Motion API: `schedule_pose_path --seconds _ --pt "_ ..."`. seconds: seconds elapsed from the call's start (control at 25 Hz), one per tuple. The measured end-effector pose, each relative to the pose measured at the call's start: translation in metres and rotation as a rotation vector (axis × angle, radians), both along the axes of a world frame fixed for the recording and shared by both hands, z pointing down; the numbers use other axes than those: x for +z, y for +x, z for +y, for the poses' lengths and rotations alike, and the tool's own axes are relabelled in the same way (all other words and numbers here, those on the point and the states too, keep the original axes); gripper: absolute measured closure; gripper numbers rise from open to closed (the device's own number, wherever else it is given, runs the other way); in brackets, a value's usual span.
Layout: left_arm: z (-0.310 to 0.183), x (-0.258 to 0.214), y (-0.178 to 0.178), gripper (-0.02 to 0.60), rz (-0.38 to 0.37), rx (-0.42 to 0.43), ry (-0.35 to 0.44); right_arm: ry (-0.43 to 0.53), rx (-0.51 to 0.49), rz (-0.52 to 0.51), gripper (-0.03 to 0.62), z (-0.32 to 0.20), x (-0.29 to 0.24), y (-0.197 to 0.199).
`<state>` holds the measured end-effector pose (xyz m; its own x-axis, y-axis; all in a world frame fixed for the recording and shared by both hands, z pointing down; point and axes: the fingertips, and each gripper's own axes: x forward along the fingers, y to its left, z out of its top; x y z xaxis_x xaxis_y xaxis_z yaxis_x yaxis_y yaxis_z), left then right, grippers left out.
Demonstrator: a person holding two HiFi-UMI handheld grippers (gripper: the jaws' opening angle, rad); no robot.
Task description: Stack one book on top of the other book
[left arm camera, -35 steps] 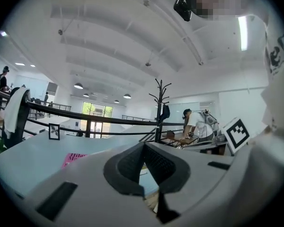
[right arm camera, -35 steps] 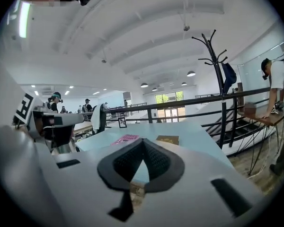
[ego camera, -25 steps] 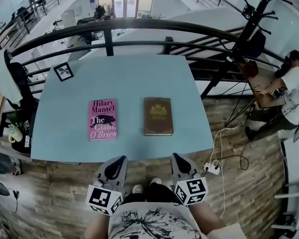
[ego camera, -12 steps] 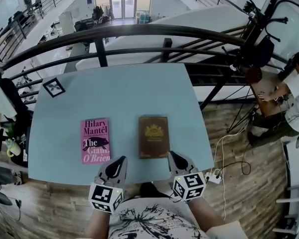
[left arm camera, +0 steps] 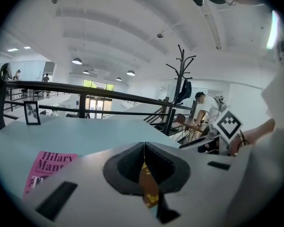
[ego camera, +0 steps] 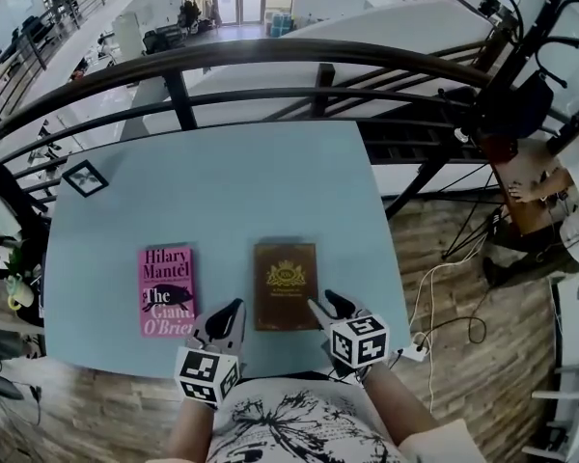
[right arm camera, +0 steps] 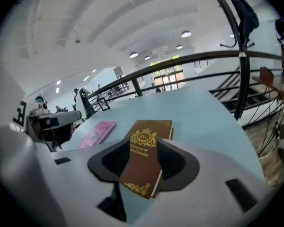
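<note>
Head view looks steeply down on a pale blue rectangular counter (ego camera: 251, 191) where two books lie flat and apart, side by side near the near edge. To the left is a pink paperback book (ego camera: 166, 290) whose cover reads "Hilary Mantel" and "The Giant, O'Brien" around a dark animal figure. To the right is a dark brown hardcover book (ego camera: 286, 285) with a gold crest bearing the letters "RW". In the right gripper view its gold lettering reads in part "Treasury of" and "Classics". The left tool (ego camera: 234, 307) sits between the two books at their near ends, its jaws pressed together with nothing held; through the slit in the left gripper view only a sliver of the brown cover shows beyond. The right tool (ego camera: 325, 303) is just beside the brown book's near right corner. Its jaws have just been opening and now stand apart, framing the book ahead without pressing on it. A small black picture frame (ego camera: 85, 177) stands at the far left corner of the counter. Beyond the far edge runs a black metal railing (ego camera: 270, 56), with a black coat stand (ego camera: 521, 56) far right. A white power strip (ego camera: 412, 352) with cables lies on the wooden floor to the right, and a person sits at a desk further right.
</note>
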<state>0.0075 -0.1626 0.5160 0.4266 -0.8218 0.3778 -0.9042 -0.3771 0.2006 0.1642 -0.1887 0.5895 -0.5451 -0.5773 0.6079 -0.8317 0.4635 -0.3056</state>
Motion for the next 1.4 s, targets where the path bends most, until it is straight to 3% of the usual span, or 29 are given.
schedule_pose_path --seconds 0.12,0.2,0.32,0.52,0.68,1.12,1.28,1.36,1.4 --pt "-0.008 0.011 0.000 0.571 0.002 -0.010 -0.020 -0.109 -0.026 -0.016 0.401 -0.006 0.027 -0.005" --pt "-0.012 0.015 0.000 0.571 0.000 -0.012 -0.028 -0.151 -0.052 0.012 0.348 -0.011 0.046 -0.007" --pt "-0.020 0.020 0.000 0.571 -0.015 -0.013 -0.034 -0.189 -0.080 0.057 0.326 -0.021 0.070 -0.007" --pt "-0.026 0.028 -0.001 0.571 -0.036 -0.011 -0.049 -0.265 -0.066 0.022 0.315 -0.024 0.084 -0.012" --pt "-0.027 0.040 0.002 0.571 -0.068 0.010 -0.081 -0.327 -0.073 0.011 0.347 -0.020 0.095 -0.016" --pt "-0.028 0.103 0.018 0.569 -0.092 0.073 -0.359 -0.315 -0.064 -0.036 0.367 -0.019 0.096 -0.017" --pt "-0.031 0.120 0.022 0.566 -0.018 0.071 -0.471 -0.310 -0.070 -0.037 0.365 -0.019 0.097 -0.018" --pt "-0.034 0.127 0.024 0.446 0.026 0.063 -0.512 -0.308 -0.072 -0.038 0.364 -0.019 0.098 -0.018" --pt "-0.035 0.131 0.024 0.426 0.040 0.058 -0.532 -0.306 -0.072 -0.039 0.362 -0.019 0.098 -0.018"
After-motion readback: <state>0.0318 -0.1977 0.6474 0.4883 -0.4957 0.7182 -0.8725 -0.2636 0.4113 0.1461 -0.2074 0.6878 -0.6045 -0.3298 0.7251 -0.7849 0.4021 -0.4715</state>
